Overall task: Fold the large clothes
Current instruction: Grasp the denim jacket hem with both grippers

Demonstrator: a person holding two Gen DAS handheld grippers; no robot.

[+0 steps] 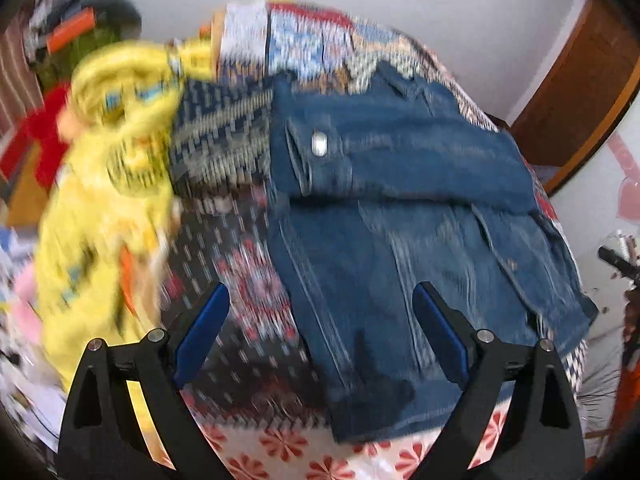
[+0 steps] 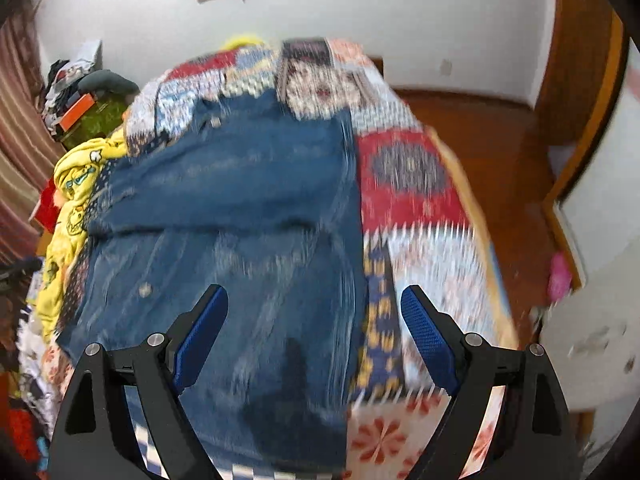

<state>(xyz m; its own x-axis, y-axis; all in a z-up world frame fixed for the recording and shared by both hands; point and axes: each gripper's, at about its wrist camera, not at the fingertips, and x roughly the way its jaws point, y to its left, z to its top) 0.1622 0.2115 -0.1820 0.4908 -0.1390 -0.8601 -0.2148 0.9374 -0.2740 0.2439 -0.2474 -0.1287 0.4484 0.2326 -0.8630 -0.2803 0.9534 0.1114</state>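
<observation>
Both tongs, left (image 1: 320, 320) and right (image 2: 314, 320), spread, empty; denim jacket (image 1: 400, 208) on bed (image 1: 248, 320), heavy, stiff; grab hem corners.

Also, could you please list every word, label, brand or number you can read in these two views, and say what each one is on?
None can be read; both views are motion-blurred.
Denim jacket: its metal button shows no legible marking.
Yellow garment: cartoon prints only, no words made out.
Patchwork bedspread: patterns, no lettering.
Orange box: too small and blurred to read.
</observation>
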